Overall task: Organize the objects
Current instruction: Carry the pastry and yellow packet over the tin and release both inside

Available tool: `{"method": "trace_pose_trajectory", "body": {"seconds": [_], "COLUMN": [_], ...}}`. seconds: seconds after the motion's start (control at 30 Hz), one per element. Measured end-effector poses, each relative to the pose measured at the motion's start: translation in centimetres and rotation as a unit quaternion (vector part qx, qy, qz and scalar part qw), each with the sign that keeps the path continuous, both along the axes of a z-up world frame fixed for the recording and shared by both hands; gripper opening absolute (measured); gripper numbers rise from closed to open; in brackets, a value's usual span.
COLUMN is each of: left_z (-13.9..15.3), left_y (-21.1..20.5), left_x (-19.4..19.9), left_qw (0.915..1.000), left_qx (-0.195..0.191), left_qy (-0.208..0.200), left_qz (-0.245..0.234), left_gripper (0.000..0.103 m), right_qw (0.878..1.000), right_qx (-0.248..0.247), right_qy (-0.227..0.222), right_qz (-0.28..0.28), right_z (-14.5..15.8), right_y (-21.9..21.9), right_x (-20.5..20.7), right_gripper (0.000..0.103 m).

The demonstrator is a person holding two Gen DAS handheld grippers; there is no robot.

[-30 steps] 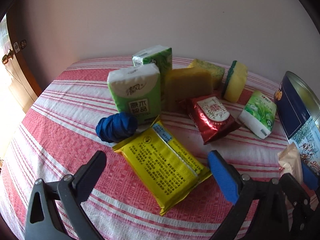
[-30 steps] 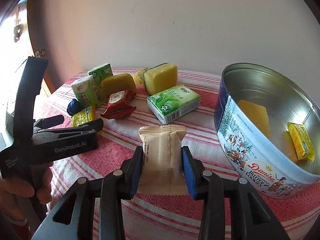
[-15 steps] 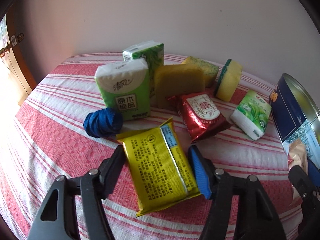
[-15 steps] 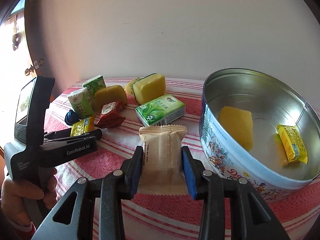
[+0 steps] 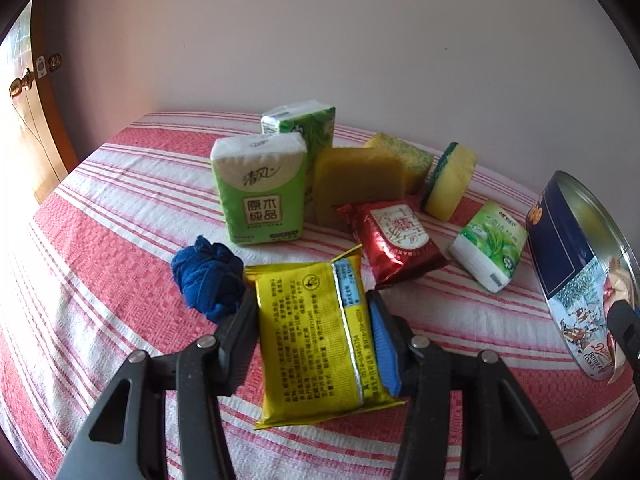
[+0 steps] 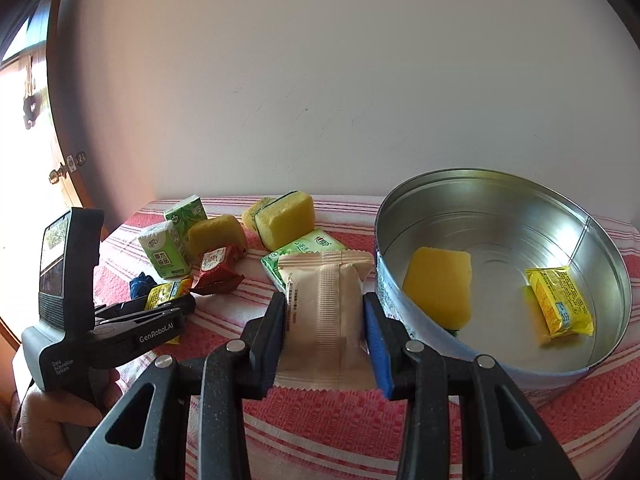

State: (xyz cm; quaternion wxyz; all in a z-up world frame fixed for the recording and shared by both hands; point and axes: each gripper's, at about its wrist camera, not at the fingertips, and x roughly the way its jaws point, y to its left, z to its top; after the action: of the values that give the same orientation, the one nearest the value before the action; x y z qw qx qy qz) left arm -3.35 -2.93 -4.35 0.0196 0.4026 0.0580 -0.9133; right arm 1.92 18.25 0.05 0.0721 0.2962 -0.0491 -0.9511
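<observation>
Looking through the left wrist camera, I see the left gripper (image 5: 312,336) has just been closing, and its pads now press both long sides of the yellow snack packet (image 5: 320,340), which lies low in the centre of the frame on the striped tablecloth (image 5: 100,240). The right gripper (image 6: 325,328) is narrow and holds the beige wafer packet (image 6: 326,312), low in the middle of its own view, just left of the cookie tin (image 6: 600,264).

I judge the task as only partly done. Inside the tin, at the right side of the right wrist view, there are two things — a yellow sponge (image 6: 438,286) leaning on the near wall and a small yellow packet (image 6: 560,306) on the bottom.

Much is left on the cloth: the blue cloth ball (image 5: 208,280) touching the left finger, the red foil packet (image 5: 396,240), the standing green tissue pack (image 5: 258,192) with a second pack (image 5: 304,124) behind it, the lying tissue pack (image 5: 488,244) at the right, and three sponges (image 5: 360,180) in the middle of the frame.

The two packets in the grippers are, I think, the next to go into the tin — neither is over it yet.
</observation>
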Motion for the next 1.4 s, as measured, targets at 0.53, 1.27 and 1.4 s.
{"method": "trace_pose_trajectory", "body": {"seconds": [0.53,1.27,1.4], "left_z": [5.6,8.0,7.5], "left_y": [0.3,17.9,20.5], "left_x": [5.3,4.0,3.1], "left_qw": [0.9849,0.9610,0.9590], "left_qx": [0.006,-0.009,-0.014], "left_qy": [0.167,0.181,0.176], "left_qz": [-0.043,-0.208,-0.222], "left_gripper": [0.051,0.051,0.051], "right_qw": [0.995,0.985,0.985], "right_qx": [-0.061,0.010,0.026], "right_qy": [0.071,0.068,0.054], "right_qz": [-0.021,-0.157,-0.164], "right_z": [2.3,1.4,0.7], "right_y": [3.0,14.6,15.5], "right_x": [1.4,-0.4,-1.3], "right_gripper": [0.041,0.041,0.041]}}
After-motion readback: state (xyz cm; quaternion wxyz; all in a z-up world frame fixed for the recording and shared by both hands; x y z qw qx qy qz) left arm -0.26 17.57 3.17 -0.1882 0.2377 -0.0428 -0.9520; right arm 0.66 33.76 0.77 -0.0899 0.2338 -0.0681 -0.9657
